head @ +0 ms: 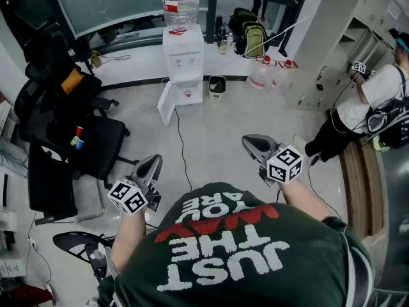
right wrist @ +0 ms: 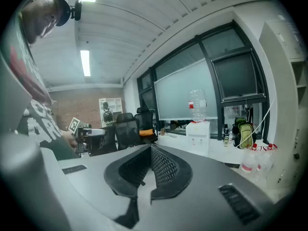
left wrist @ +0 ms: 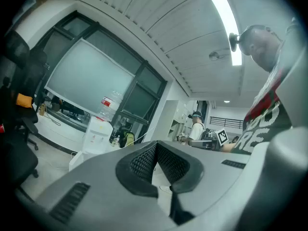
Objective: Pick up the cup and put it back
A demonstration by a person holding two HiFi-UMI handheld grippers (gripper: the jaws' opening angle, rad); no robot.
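With the left gripper [head: 153,162] and the right gripper [head: 248,141] both held closed and empty and no cup shown in any view, the cup could be knocked over once found if the jaws are not opened before it is approached.

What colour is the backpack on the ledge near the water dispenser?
The backpack is green and black, clearest in the head view.
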